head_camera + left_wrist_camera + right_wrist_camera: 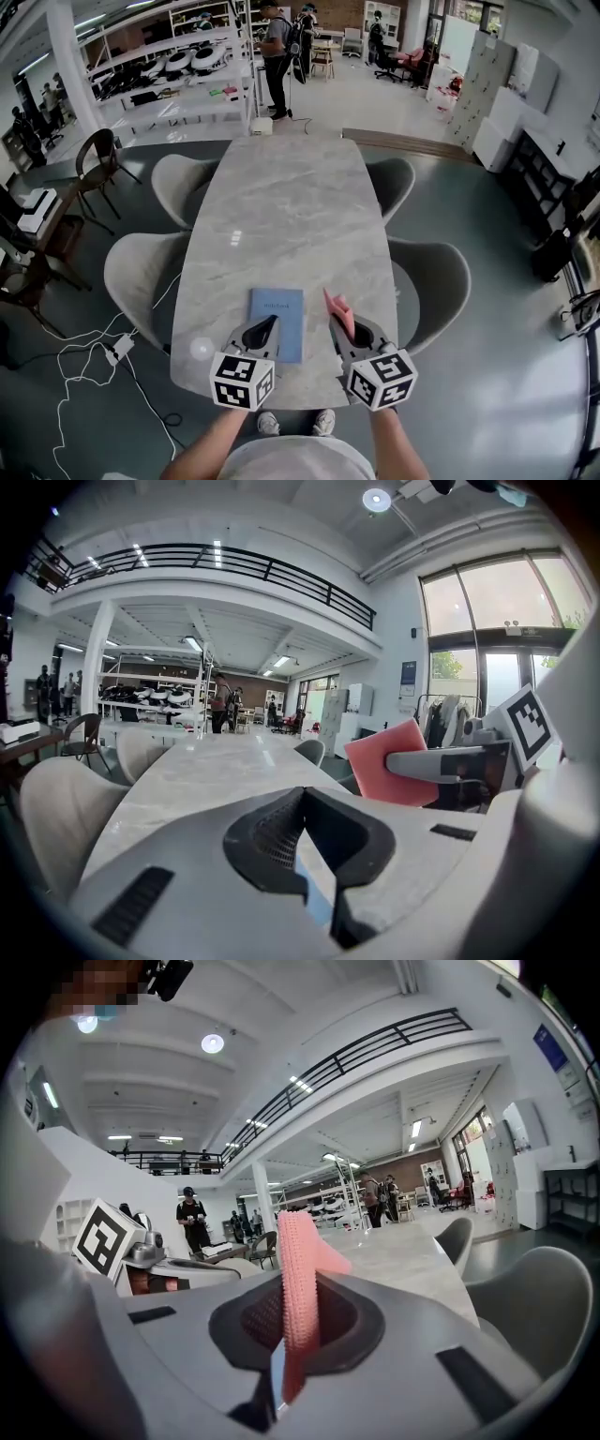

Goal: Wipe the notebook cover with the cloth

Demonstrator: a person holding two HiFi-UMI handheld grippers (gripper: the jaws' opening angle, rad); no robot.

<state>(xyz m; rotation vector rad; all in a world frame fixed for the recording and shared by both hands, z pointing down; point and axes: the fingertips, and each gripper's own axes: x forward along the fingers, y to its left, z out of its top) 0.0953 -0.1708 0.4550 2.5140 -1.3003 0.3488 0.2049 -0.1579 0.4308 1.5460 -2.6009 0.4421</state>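
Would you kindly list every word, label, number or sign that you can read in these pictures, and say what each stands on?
Nothing here can be read outright.
Notebook: a faint line of print near the top of its blue cover, too small to read.
Blue wall sign beside the windows: too blurred to read.

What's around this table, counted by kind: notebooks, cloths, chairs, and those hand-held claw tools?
Notebook, blue: 1
Cloth, pink, clamped in the right gripper: 1
Grippers, counting the left gripper too: 2
Chairs, grey: 4
Total: 8
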